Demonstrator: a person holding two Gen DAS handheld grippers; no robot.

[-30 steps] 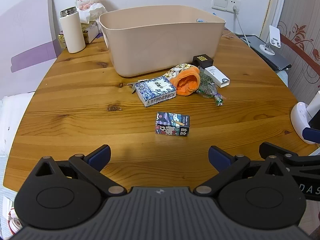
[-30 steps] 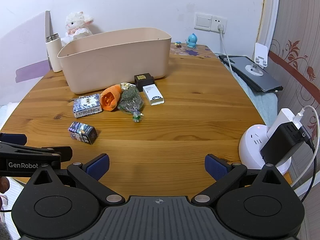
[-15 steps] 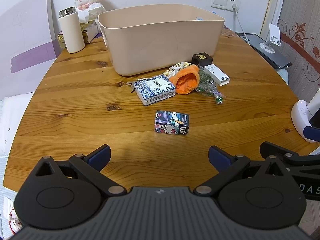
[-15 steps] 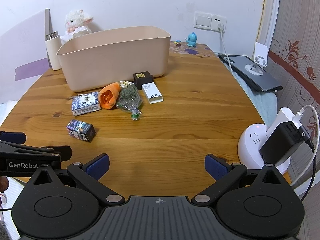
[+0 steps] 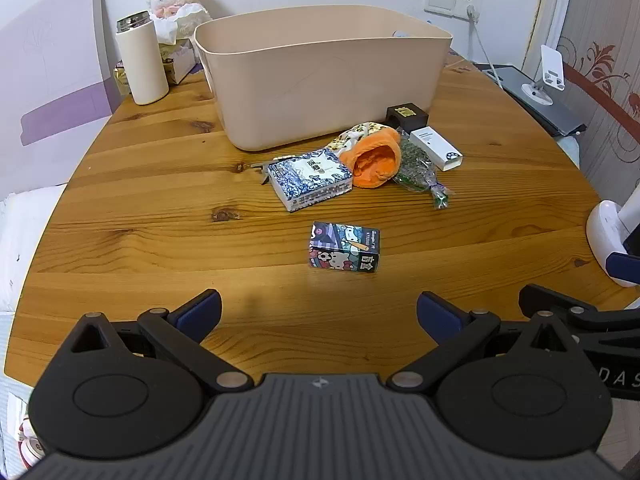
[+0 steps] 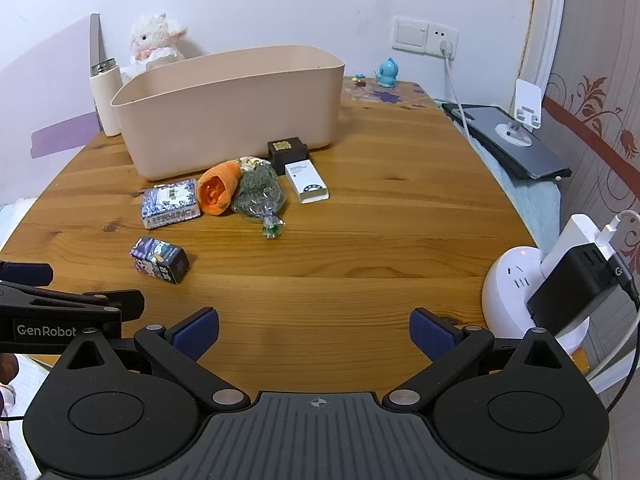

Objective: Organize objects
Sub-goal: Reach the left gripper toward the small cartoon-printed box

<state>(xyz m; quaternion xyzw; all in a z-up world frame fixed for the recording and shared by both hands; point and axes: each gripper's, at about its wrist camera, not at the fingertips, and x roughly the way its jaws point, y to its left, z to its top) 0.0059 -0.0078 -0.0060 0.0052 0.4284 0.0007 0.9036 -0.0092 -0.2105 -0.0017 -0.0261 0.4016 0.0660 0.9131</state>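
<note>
Cartoon box (image 5: 344,251): lies flat on the table (image 5: 160,216), apart from the rest, dead ahead at 12 o'clock of the left gripper (image 5: 319,312). Nearest target.
Cluster: patterned tissue pack (image 5: 310,179), orange plush (image 5: 374,158), green packet (image 5: 418,168), white box (image 5: 436,148), black box (image 5: 407,116), at 12 to 1 o'clock, beyond it.
Bin (image 5: 320,76): beige, open-topped, behind the cluster.
Left gripper: jaws spread wide, nothing held.
Right gripper (image 6: 314,330): jaws spread, nothing held; cartoon box at its 10 o'clock.
Approach: likely left side; come down square, straddle the short sides, close gently on the cardboard.
</note>
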